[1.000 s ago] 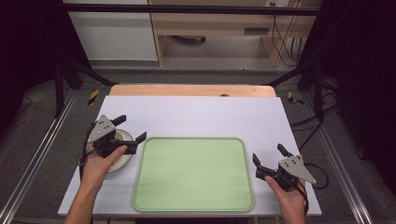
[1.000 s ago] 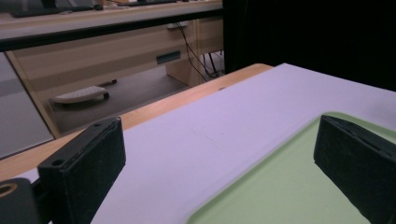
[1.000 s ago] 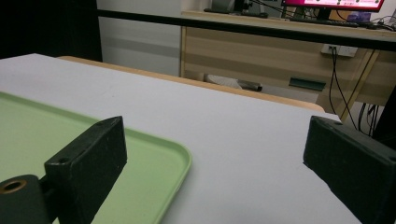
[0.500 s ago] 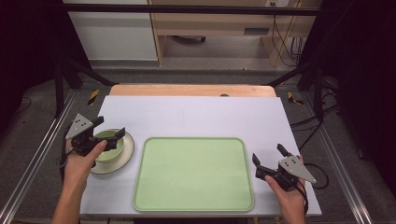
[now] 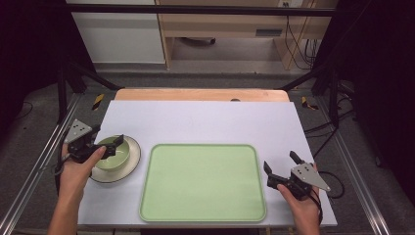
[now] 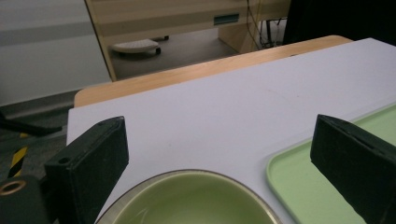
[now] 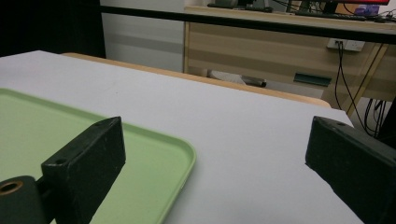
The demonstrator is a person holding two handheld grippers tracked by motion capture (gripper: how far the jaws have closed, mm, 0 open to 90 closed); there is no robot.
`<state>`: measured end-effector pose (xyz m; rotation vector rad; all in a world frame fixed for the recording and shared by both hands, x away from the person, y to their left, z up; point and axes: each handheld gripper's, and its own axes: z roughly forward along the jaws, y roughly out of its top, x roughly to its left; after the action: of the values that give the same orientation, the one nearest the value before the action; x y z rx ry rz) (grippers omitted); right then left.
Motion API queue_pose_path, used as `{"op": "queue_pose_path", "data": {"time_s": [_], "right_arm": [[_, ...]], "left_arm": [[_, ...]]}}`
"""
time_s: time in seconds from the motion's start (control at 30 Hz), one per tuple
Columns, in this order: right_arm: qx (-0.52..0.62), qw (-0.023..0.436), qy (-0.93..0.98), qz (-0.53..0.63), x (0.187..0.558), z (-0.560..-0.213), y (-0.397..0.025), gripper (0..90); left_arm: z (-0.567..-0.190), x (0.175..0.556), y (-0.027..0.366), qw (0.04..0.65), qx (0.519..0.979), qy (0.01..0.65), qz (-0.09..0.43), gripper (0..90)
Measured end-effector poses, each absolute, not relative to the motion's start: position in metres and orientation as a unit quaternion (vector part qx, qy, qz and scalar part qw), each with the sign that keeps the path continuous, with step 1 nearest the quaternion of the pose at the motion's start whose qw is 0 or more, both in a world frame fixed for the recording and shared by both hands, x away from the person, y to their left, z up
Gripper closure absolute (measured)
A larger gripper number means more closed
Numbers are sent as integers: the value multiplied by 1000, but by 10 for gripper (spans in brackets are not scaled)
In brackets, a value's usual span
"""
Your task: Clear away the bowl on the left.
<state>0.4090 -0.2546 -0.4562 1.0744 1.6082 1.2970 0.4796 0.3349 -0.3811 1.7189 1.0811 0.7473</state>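
A pale green bowl (image 5: 115,154) sits on a cream plate (image 5: 128,167) at the table's left. My left gripper (image 5: 108,146) hovers over the bowl's left side, open, with nothing between its jaws. In the left gripper view the bowl (image 6: 191,203) lies low between the wide-apart jaws of the left gripper (image 6: 219,140). A large light green tray (image 5: 203,182) lies empty in the middle. My right gripper (image 5: 281,164) is open just off the tray's right edge, near the front. In the right gripper view, my right gripper (image 7: 215,135) holds nothing and the tray (image 7: 70,121) lies at the left.
The white table top (image 5: 205,122) ends in a wooden strip (image 5: 195,95) at the back. Black frame bars and cables (image 5: 323,132) stand around the table. A wooden desk (image 7: 261,51) stands beyond the far edge.
My left gripper has moved left, from above the bowl's right side to its left side. The bowl, plate, tray and right gripper have stayed put.
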Motion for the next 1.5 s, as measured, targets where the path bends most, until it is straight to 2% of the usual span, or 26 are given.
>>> {"op": "queue_pose_path", "data": {"time_s": [0.37,0.77,1.13,1.2,1.5], "right_arm": [[423,394,636,511,409,-456,-253,51],[417,390,646,507,410,-458,-250,49],[412,390,655,499,410,-458,-247,47],[414,391,654,498,410,-459,-248,47],[414,389,656,497,410,-459,-247,47]], "left_arm": [[-387,480,364,445,688,484,308,56],[-402,482,380,388,694,529,297,112],[-416,485,387,344,711,555,262,262],[-419,485,387,338,715,556,256,317],[-429,487,391,323,713,576,235,456]]}}
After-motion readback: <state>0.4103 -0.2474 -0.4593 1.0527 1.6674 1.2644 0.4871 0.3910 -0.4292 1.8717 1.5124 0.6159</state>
